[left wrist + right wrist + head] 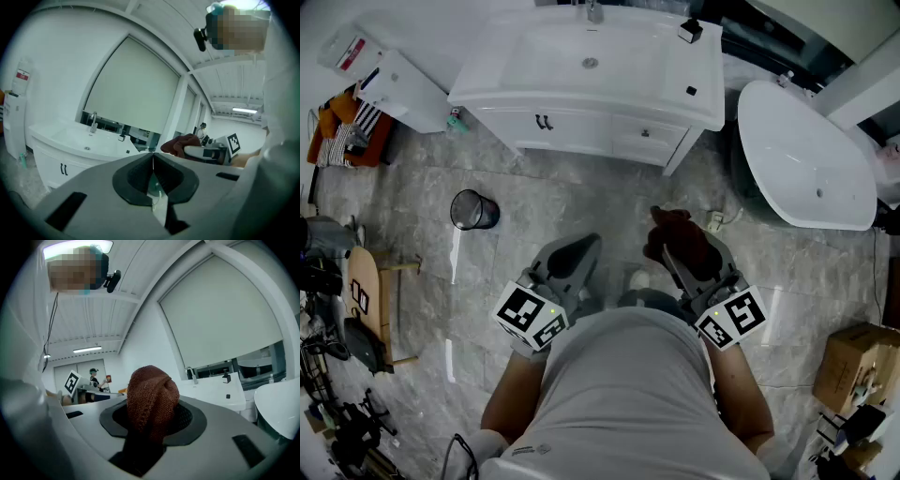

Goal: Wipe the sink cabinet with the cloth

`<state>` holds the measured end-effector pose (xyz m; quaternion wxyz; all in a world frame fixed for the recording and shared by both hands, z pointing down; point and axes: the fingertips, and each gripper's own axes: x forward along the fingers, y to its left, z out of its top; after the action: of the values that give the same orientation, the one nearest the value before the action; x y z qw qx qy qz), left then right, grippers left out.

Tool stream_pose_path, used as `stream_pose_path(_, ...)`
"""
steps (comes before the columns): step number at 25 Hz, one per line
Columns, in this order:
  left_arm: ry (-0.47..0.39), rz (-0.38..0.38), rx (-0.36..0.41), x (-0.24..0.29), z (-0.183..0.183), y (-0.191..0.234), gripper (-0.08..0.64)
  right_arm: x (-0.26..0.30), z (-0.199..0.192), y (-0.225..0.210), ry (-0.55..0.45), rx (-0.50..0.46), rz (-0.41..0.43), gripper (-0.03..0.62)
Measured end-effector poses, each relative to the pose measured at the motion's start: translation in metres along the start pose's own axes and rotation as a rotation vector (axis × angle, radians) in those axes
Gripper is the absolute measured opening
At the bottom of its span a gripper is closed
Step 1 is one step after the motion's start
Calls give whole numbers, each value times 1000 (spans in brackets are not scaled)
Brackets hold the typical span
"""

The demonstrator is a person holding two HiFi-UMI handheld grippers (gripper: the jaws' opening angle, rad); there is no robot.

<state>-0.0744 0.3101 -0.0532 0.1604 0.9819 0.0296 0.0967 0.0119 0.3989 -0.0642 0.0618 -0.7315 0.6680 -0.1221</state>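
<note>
A white sink cabinet point(591, 122) with a basin and tap stands against the far wall; it also shows in the left gripper view point(70, 150) and the right gripper view point(220, 390). A reddish-brown cloth point(673, 234) is bunched between the jaws of my right gripper point(667, 246), which is shut on it; in the right gripper view the cloth point(152, 399) fills the jaws. My left gripper point(574, 255) is shut with nothing in it, its jaws meeting point(153, 171). Both grippers are held close to my body, well short of the cabinet.
A white bathtub point(806, 169) stands at the right. A black mesh bin point(473, 210) sits on the marble floor at the left. A white appliance point(389, 89) is left of the cabinet, a cardboard box point(853, 361) at lower right. A small black item point(690, 31) rests on the cabinet top.
</note>
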Motion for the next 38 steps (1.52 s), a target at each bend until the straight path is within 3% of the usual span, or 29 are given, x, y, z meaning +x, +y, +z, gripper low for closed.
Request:
stream_pose_path(10, 3, 85, -47, 19, -15, -19, 12, -23, 6, -43, -1, 57, 16, 163)
stream_pose_path(21, 12, 93, -73, 35, -16, 6, 12, 1, -4, -66, 37, 110, 5, 163)
stream_pose_path(30, 0, 98, -118, 41, -6, 83, 12, 79, -17, -81, 117, 153, -17, 163)
stream_pose_path(38, -10, 109, -152, 22, 5, 180, 12, 175, -39, -84, 185, 320, -81, 163)
